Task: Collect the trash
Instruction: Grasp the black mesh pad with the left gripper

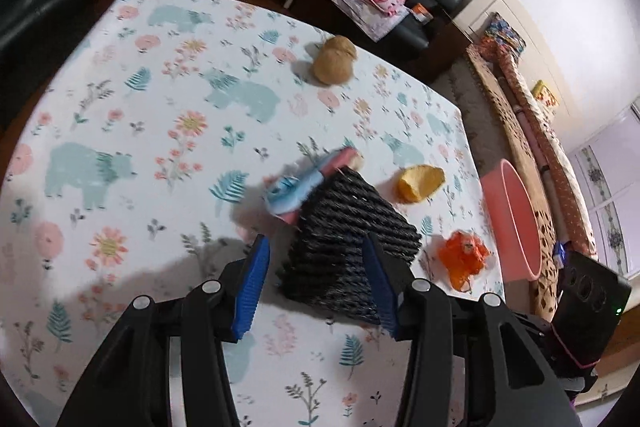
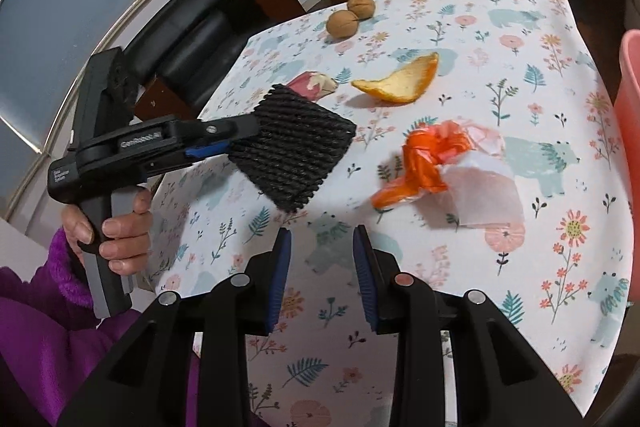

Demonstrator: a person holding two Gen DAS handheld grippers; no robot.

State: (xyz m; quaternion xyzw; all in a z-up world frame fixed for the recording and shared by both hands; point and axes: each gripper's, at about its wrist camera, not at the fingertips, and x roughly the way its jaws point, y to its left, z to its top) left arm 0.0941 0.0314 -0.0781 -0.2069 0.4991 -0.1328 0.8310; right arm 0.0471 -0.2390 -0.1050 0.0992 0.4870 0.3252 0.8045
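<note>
My left gripper has its jaws spread around a black woven mat; in the right wrist view its fingers pinch the mat's edge and hold it just above the table. Beyond the mat lie a pink and blue wrapper, an orange peel and a crumpled orange bag. In the right wrist view the peel, the orange bag with white paper and the wrapper lie ahead. My right gripper is open and empty above the table.
Two walnuts sit at the table's far edge. A pink basin stands beside the table, also at the right edge of the right wrist view. The table wears a floral cloth. Sofas and benches stand around.
</note>
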